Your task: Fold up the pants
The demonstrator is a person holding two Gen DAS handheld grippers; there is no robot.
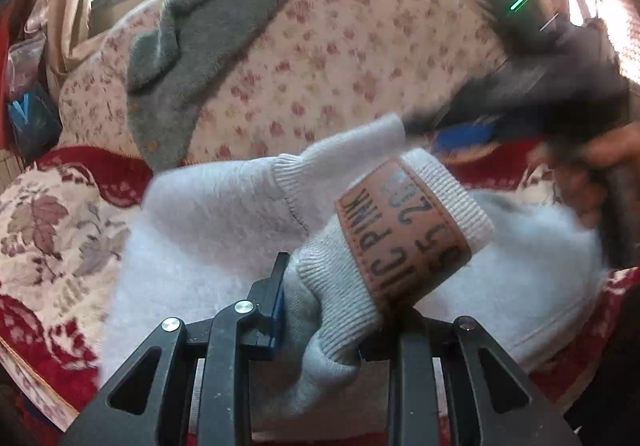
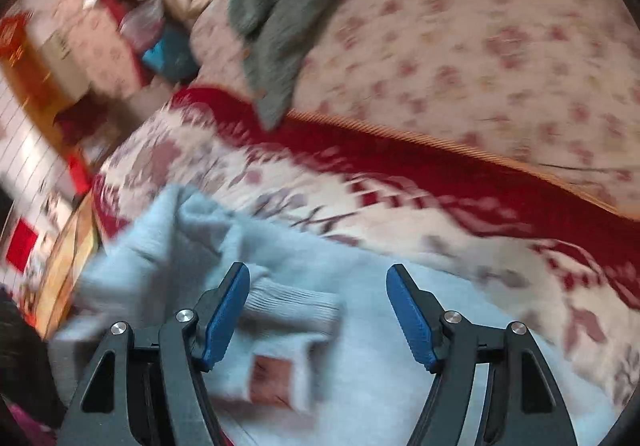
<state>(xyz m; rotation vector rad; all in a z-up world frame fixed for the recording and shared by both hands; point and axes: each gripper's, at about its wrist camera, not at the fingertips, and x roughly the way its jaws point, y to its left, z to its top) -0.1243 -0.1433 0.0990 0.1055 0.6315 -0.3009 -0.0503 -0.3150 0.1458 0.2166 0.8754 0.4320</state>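
Sunlit windows and cream curtains behind a bed w/ a floral sheet (image 1: 360, 58); a red-and-cream leaf-pattern blanket (image 1: 52, 230) lies nearer, a grey knit garment (image 1: 224, 30) draped well beyond the tongs. Pale fleece pants (image 1: 208, 214) lie on the blanket, right under both tools. Left gripper (image 1: 320, 330) is clamped on a ribbed cuff w/ a tan leather patch (image 1: 404, 234). Right gripper (image 2: 318, 318) has its blue pads (image 2: 412, 322) spread apart above the pants, a cuff lying loose btwn them, not pinched.

Bed with red leaf-patterned cover (image 2: 400, 182), pale grey pants (image 1: 192, 214), floral quilt (image 1: 328, 58), grey blanket (image 1: 224, 26) on it
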